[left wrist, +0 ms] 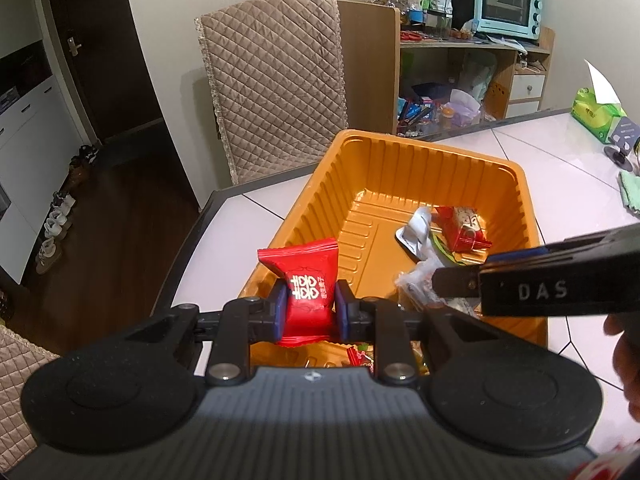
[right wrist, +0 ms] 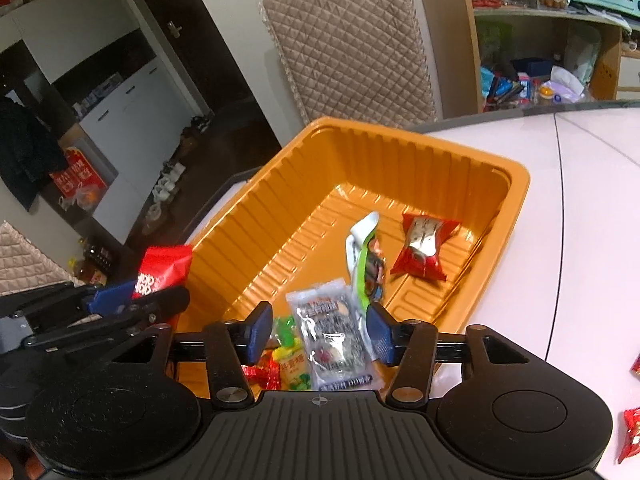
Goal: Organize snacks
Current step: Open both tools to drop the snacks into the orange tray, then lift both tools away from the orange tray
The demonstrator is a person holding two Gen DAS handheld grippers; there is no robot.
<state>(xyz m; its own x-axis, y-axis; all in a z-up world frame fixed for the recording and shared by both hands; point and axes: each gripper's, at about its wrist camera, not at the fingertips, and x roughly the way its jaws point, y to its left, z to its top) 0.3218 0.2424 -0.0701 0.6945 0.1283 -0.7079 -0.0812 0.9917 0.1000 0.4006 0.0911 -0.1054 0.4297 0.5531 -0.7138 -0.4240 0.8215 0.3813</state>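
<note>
One orange ribbed tray on white table, few snacks inside. L gripper pinches red candy pack, white print, over tray's near edge. R gripper spread, clear pack w/ dark print loose betw. jaws.

A tray is set at the table's corner, before a chair. Several snack packets are gathered in its near end.
</note>
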